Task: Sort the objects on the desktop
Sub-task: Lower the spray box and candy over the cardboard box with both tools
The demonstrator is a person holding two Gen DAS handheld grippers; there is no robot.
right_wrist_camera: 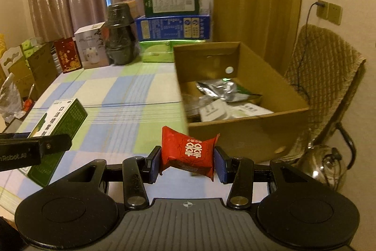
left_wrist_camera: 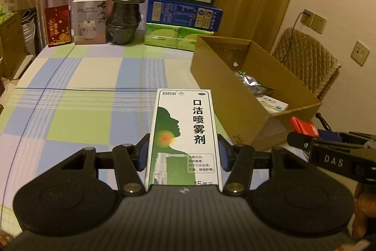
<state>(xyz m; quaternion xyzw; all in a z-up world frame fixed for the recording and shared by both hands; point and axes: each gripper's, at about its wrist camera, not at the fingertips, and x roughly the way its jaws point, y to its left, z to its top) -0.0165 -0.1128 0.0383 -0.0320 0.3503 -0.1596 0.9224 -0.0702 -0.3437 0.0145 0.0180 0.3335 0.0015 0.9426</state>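
Note:
My left gripper [left_wrist_camera: 183, 154] is shut on a white and green spray medicine box [left_wrist_camera: 183, 133] and holds it above the checked tablecloth, left of the open cardboard box [left_wrist_camera: 218, 77]. The medicine box also shows in the right wrist view [right_wrist_camera: 63, 119]. My right gripper [right_wrist_camera: 188, 162] is shut on a red candy packet [right_wrist_camera: 188, 152] just in front of the cardboard box [right_wrist_camera: 246, 133]. The cardboard box holds foil bags [right_wrist_camera: 225, 88] and white packets. The red packet shows at the right of the left wrist view [left_wrist_camera: 303, 126].
Stacked green and blue cartons [left_wrist_camera: 185, 6], a dark wrapped jar [left_wrist_camera: 124, 11], a white appliance box [left_wrist_camera: 90, 20] and a red packet [left_wrist_camera: 58, 25] line the table's far edge. A padded chair [right_wrist_camera: 324, 77] and a kettle [right_wrist_camera: 322, 164] stand right of the cardboard box.

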